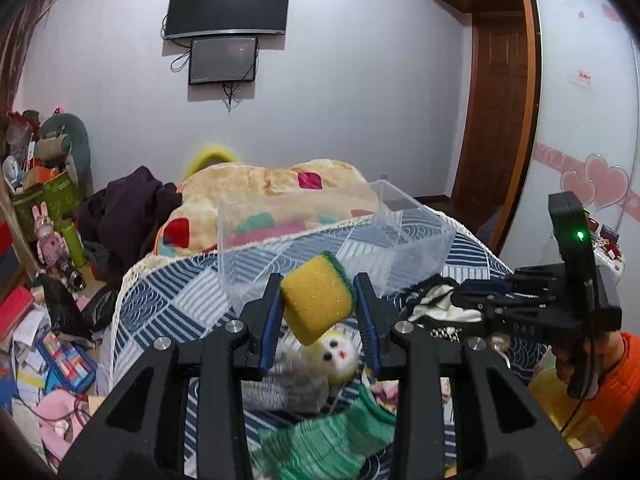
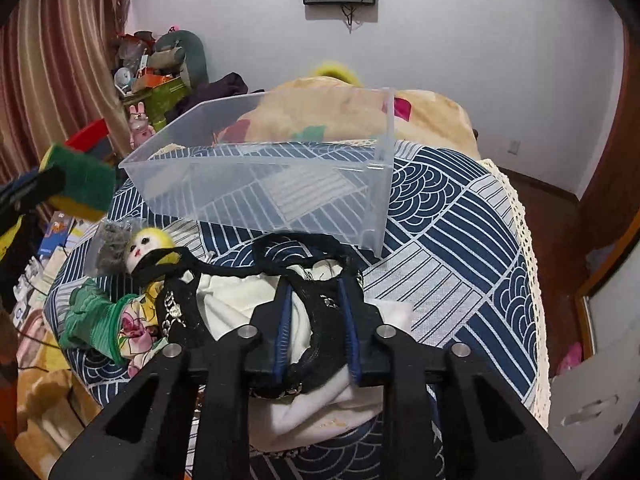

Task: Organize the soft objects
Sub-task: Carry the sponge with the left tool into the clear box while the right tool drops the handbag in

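My left gripper [image 1: 318,304] is shut on a yellow sponge with a green scouring side [image 1: 318,300], held in the air just before the clear plastic bin [image 1: 384,204]; the sponge also shows in the right wrist view [image 2: 82,186]. The empty bin [image 2: 256,152] stands on the blue patterned cloth. My right gripper [image 2: 316,324] has its fingers [image 2: 285,320] around a black and white garment [image 2: 320,320] lying on the cloth; the jaws stand apart. A yellow-haired doll [image 2: 142,246] with a green sleeve [image 2: 90,326] lies left of the garment, and shows below the sponge [image 1: 338,350].
A folded yellow blanket [image 1: 272,184] lies behind the bin. The cloth-covered surface [image 2: 460,248] drops off at its lace edge on the right. Cluttered floor with books and toys [image 1: 48,320] lies left. A wooden door [image 1: 496,100] stands at the right.
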`<state>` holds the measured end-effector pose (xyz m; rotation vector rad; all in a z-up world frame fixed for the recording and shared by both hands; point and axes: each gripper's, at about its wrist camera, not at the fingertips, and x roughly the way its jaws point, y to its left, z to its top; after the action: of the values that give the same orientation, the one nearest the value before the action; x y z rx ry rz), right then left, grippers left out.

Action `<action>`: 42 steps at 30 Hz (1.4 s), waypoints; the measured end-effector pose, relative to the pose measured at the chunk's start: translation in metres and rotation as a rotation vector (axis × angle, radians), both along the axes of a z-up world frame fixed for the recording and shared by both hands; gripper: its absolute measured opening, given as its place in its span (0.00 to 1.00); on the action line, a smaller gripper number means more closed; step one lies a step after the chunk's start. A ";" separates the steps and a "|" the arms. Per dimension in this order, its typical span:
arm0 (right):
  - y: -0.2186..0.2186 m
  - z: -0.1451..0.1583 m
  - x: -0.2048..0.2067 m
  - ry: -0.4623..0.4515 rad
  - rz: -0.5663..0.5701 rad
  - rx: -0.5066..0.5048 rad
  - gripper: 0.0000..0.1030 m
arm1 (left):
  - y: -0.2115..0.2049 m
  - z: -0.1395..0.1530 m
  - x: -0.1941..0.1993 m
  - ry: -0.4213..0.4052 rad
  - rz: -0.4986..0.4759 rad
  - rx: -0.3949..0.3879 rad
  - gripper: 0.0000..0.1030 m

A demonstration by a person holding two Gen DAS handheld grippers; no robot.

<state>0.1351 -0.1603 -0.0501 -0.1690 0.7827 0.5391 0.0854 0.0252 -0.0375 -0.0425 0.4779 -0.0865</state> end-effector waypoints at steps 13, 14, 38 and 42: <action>0.013 0.077 -0.013 -0.193 0.045 0.118 0.11 | 0.006 0.024 0.041 0.010 -0.028 0.026 0.34; 0.017 0.083 -0.011 -0.209 0.049 0.121 0.11 | 0.006 0.024 0.043 0.012 -0.027 0.027 0.34; 0.069 0.076 0.082 -0.215 -0.043 0.053 0.11 | 0.024 -0.020 0.136 0.247 -0.017 0.043 0.34; 0.074 0.057 0.082 -0.151 -0.001 -0.009 0.11 | 0.021 -0.029 0.145 0.276 -0.032 0.041 0.34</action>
<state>0.2172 -0.0859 0.0066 -0.2154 0.6380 0.5161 0.2299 0.0463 -0.0661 -0.0067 0.7564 -0.1024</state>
